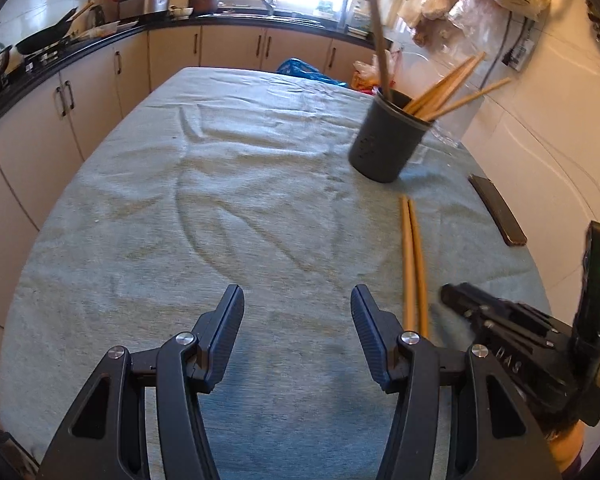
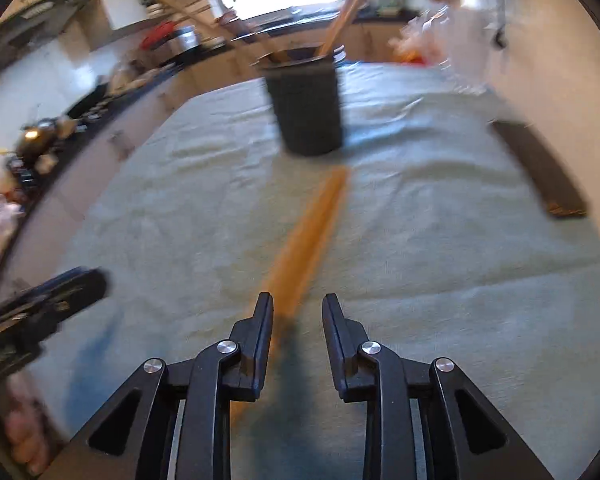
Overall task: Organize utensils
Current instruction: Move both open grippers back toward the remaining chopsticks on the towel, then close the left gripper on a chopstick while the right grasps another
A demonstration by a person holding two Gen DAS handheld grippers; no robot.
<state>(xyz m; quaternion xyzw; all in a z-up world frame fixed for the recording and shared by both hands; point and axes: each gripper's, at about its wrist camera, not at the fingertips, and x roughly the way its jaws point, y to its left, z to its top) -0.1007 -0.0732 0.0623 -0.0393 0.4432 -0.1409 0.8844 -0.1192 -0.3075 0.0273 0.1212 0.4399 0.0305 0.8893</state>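
Kitchen table under pale green cloth: two wooden chopsticks lying side by side, near a dark holder of chopsticks. Right gripper narrow, straddling their blurred near ends, contact unclear; left gripper wide, empty. Cabinets far left.

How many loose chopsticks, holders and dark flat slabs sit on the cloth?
Loose chopsticks: 2
Black holder: 1
Dark flat slab: 1
Total: 4
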